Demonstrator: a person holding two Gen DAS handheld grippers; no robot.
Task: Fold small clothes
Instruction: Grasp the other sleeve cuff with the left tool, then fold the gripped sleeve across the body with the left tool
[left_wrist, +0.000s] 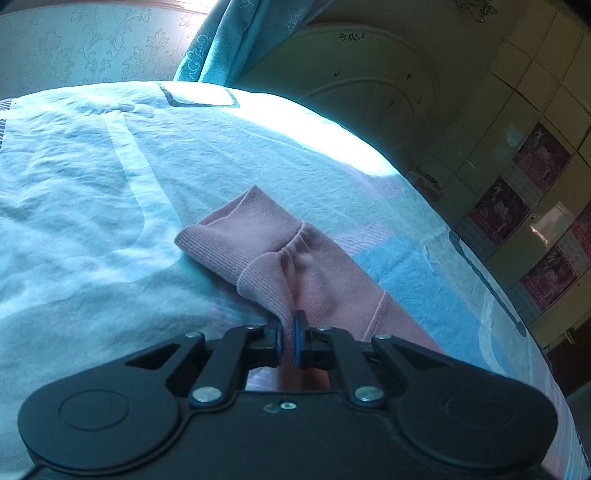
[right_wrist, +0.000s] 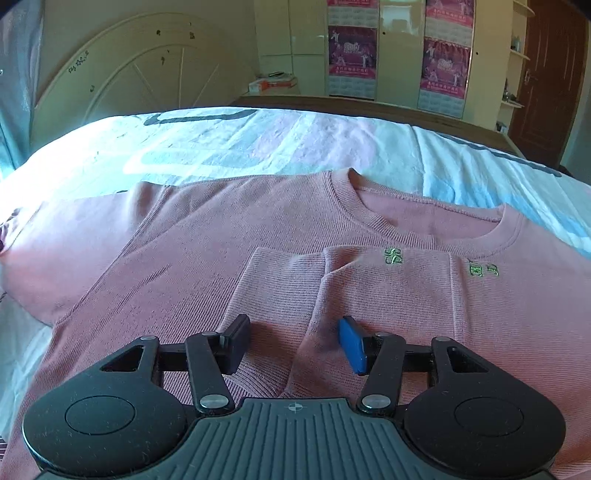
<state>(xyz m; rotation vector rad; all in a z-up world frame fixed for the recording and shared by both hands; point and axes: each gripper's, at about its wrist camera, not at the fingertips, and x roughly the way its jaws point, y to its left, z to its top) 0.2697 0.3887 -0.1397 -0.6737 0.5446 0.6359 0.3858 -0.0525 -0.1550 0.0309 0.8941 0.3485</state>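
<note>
A small pink sweatshirt lies flat on the bed, neckline away from me, green embroidery on the chest. One sleeve is folded across the chest, its ribbed cuff in front of my right gripper, which is open and just above the fabric, holding nothing. In the left wrist view the other sleeve stretches out over the sheet with its ribbed cuff ahead. My left gripper is shut on a fold of that sleeve's cuff.
The bed sheet is pale blue and white with pink patches. A cream headboard stands behind the bed. A wardrobe with posters and a dark door are at the back right. A blue curtain hangs by the wall.
</note>
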